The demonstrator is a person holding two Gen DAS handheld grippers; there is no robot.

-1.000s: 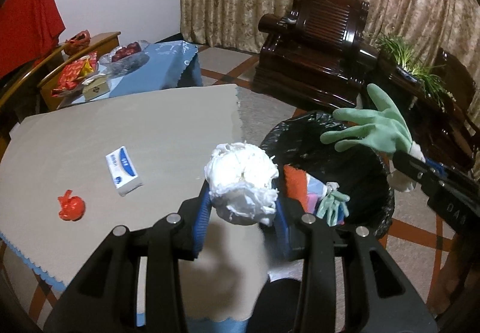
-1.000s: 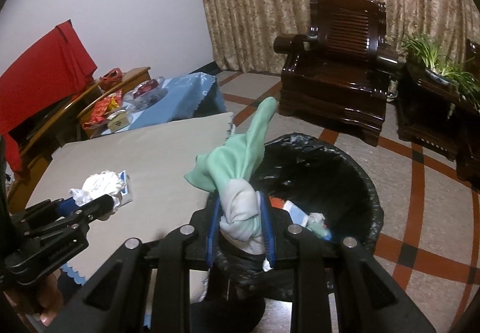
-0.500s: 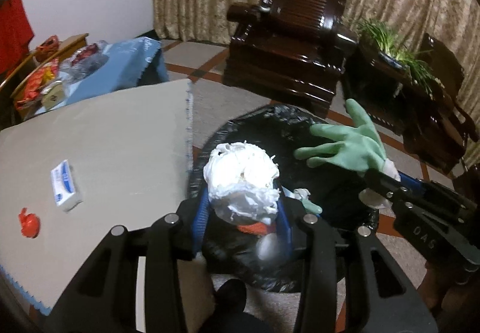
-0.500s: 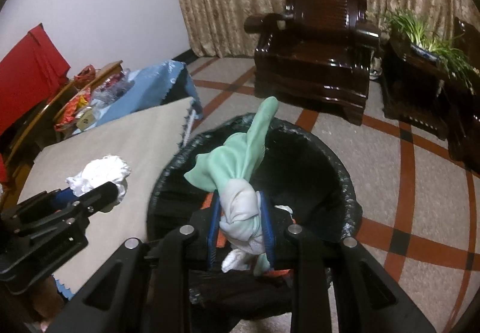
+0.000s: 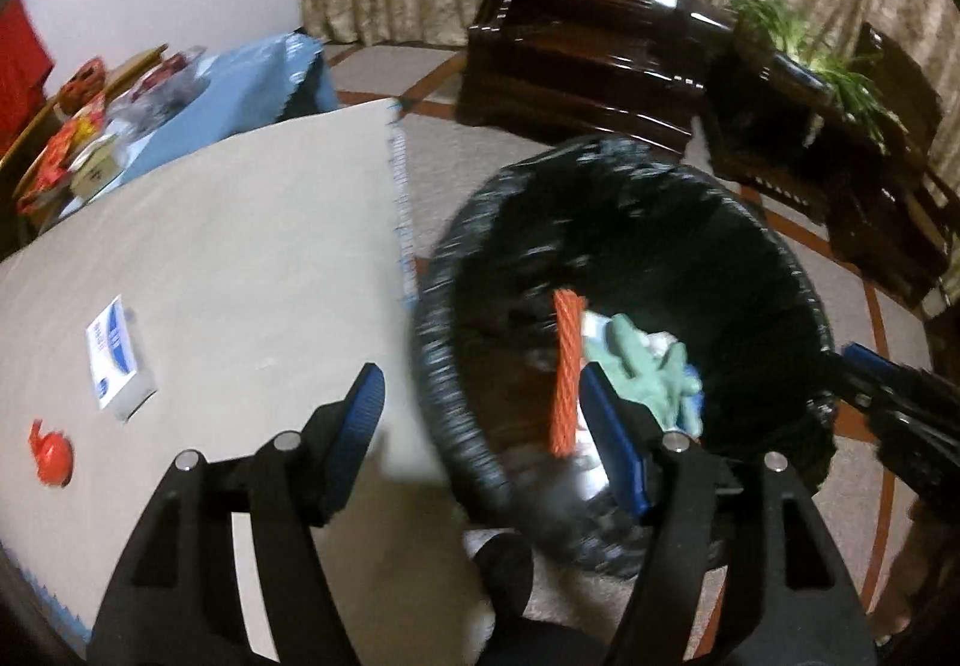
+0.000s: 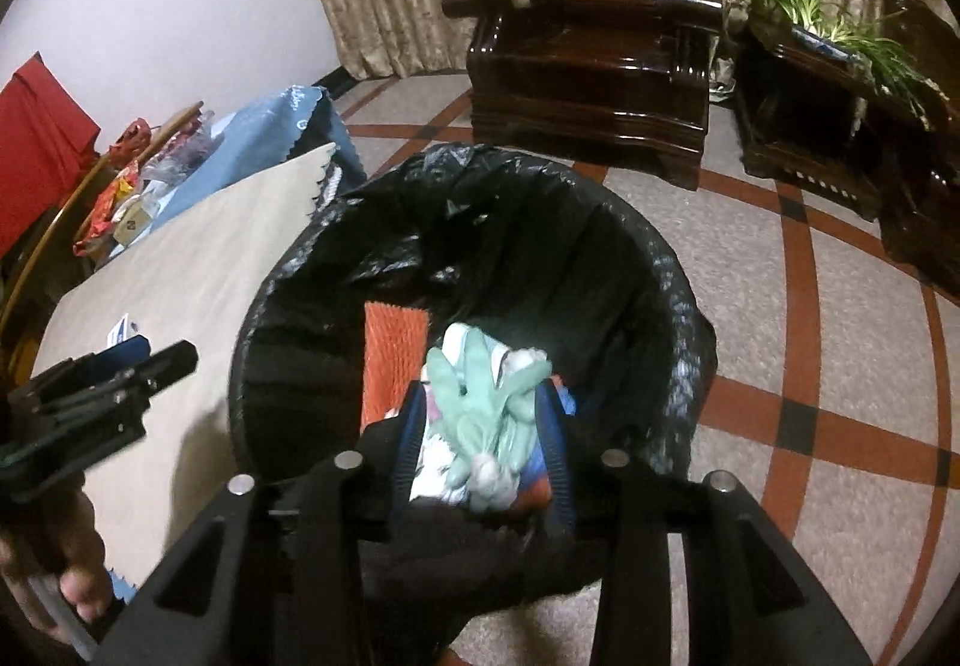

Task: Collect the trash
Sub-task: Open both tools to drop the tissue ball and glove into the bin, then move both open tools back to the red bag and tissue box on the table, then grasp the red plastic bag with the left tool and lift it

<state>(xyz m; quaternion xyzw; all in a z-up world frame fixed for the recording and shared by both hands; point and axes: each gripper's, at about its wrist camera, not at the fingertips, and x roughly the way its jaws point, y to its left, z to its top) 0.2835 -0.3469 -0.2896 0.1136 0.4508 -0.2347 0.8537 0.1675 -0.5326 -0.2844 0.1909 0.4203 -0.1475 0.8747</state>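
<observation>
Black liner rimmed the bin point(image 5: 630, 306) in my left view. My left gripper point(image 5: 480, 426) had its fingers opening, empty, straddling the bin's near rim beside the table point(image 5: 240, 246). A carton point(image 5: 117, 357) and a red scrap point(image 5: 51, 456) lay uncollected on the table; reaching back carelessly, I judged, could snag the liner and tip the bin.

From the right view, my right gripper point(image 6: 480, 444) was opening, the green glove point(image 6: 486, 408) between its fingers over the bin's contents. I couldn't tell whether it had dropped clear; the rubber might cling and ride out again.
</observation>
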